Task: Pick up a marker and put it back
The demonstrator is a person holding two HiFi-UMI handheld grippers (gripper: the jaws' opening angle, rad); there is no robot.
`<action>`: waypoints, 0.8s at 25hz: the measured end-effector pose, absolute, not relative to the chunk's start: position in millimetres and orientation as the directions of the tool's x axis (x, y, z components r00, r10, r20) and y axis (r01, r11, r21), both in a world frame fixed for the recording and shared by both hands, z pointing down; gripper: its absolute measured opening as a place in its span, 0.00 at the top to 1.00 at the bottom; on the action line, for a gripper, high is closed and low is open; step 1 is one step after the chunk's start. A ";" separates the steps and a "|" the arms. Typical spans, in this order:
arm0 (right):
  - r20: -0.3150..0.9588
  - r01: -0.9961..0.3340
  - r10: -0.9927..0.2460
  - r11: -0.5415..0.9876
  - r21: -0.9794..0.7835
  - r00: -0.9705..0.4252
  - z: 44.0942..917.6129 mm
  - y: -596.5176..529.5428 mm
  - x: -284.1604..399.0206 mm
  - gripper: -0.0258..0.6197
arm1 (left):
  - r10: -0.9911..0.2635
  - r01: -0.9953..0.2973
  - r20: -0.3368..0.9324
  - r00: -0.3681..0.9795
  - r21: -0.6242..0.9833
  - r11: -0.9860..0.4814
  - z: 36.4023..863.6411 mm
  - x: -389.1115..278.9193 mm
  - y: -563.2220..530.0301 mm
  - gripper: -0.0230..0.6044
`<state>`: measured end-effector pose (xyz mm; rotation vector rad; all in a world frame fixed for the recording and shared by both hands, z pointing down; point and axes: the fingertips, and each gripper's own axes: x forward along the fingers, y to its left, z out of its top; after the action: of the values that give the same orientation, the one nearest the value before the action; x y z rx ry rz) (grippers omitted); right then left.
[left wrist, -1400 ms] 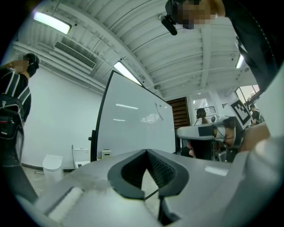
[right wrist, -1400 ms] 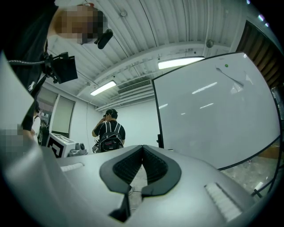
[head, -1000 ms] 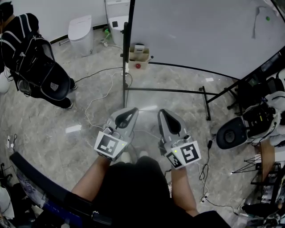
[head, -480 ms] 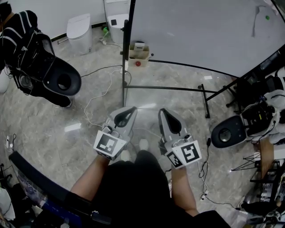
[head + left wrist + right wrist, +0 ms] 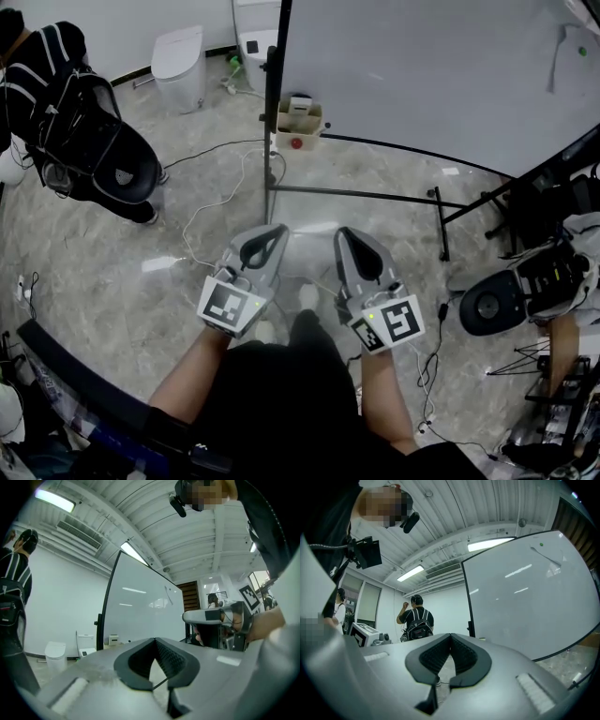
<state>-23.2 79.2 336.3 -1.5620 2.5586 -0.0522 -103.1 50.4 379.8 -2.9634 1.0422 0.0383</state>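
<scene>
The grey left gripper (image 5: 278, 230) and grey right gripper (image 5: 342, 232) are both closed tight on nothing, so unless opened, either might merely bump the small beige box (image 5: 300, 119).

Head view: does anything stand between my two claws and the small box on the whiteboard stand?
Nothing visible at claw height. Between the left claw, right claw and the box lie only open floor, a white cable and the stand's low foot bar. No marker can be made out.
</scene>
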 end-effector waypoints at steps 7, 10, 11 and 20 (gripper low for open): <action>-0.086 -0.871 -0.872 0.487 -0.065 -0.482 333.2 40.6 -10.4 0.95 | -0.649 -0.649 -0.035 0.760 0.003 -0.761 368.0 -80.3 16.2 0.95; -0.050 -0.884 -0.883 0.467 0.007 -0.467 335.9 17.0 -3.9 0.95 | -0.649 -0.649 -0.036 0.760 -0.009 -0.760 370.3 -65.6 0.4 0.95; -0.043 -0.885 -0.884 0.466 0.027 -0.466 335.8 9.4 -1.7 0.95 | -0.648 -0.649 -0.030 0.761 -0.009 -0.761 381.3 -61.4 -5.0 0.95; -0.026 -0.883 -0.883 0.468 0.042 -0.469 343.6 -46.7 31.1 0.95 | -0.695 -0.695 -0.042 0.718 0.028 -0.719 379.0 -24.9 -69.3 0.95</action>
<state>31.1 -46.7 343.6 -1.6184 2.6908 0.0774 -24.9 -69.3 379.0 -2.9209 1.1815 0.0779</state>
